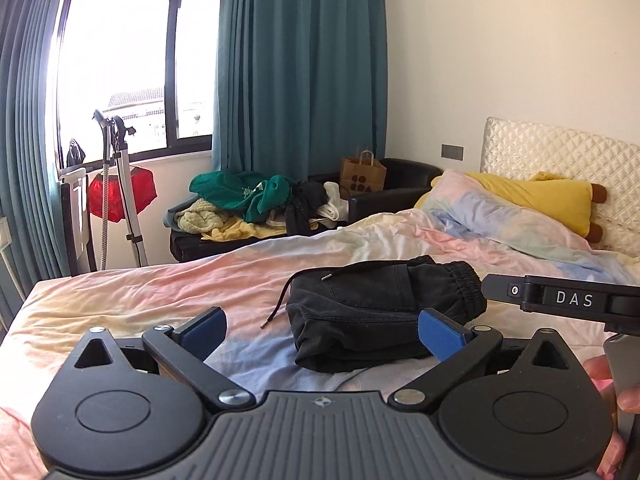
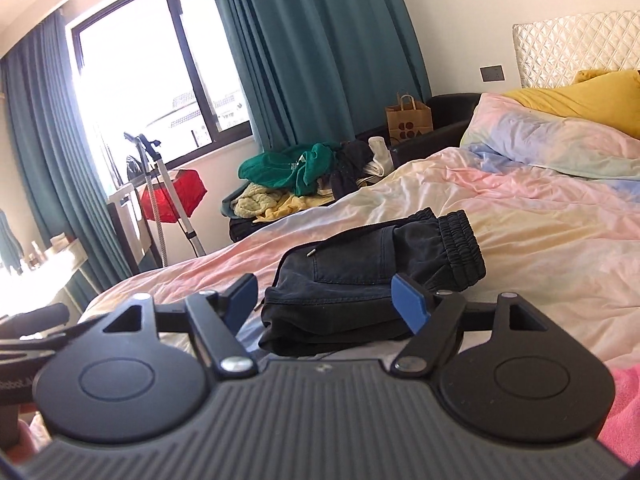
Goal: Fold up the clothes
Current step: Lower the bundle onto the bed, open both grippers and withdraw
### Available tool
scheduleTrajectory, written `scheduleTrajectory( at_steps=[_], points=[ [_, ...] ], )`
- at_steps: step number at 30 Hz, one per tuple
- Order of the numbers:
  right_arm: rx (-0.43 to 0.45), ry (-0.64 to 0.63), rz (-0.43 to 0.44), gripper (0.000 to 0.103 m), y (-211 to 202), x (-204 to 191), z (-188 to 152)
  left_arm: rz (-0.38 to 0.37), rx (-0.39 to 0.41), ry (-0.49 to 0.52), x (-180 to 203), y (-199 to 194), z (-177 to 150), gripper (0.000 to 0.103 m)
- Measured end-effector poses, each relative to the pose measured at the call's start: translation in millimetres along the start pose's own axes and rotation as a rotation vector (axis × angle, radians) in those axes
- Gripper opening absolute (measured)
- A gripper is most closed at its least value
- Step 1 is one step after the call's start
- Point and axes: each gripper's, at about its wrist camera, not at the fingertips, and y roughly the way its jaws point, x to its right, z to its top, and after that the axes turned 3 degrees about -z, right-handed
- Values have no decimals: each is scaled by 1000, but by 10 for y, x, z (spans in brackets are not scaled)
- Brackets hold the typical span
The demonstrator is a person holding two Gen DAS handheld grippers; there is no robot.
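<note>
A folded pair of black trousers [image 1: 376,312] [image 2: 368,280] with an elastic waistband and a loose drawstring lies on the pastel bed sheet [image 1: 160,292] [image 2: 540,240]. My left gripper [image 1: 324,332] is open, lifted above the sheet in front of the trousers, with nothing between its blue pads. My right gripper [image 2: 326,304] is open too, raised in front of the same bundle and not touching it. Part of the right gripper's body, marked DAS [image 1: 568,300], shows at the right edge of the left wrist view.
A heap of unfolded clothes [image 1: 256,204] [image 2: 304,176] lies on a dark bench beyond the bed. A brown paper bag [image 1: 362,174], a garment steamer stand [image 1: 120,184], teal curtains and a window stand behind. Pillows [image 1: 520,208] lean on the quilted headboard.
</note>
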Motion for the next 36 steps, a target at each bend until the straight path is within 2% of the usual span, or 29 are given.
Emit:
scheduleTrajectory(
  at_steps=[3, 7, 11, 24, 36],
  points=[
    [46, -61, -14, 103, -97, -182, -77, 16, 34, -21, -91, -151, -53, 103],
    [98, -84, -12, 103, -134, -311, -197, 18, 51, -87, -261, -163, -140, 103],
    [125, -113, -22, 103, 1, -358, -395, 31, 53, -119, -400, -41, -242, 103],
    [66, -137, -80, 103, 441, -387, -705, 44, 6, -121, -531, 402, -497, 103],
    [76, -140, -93, 103, 407, -402, -694, 62, -9, -142, -584, 385, -542, 103]
  ],
)
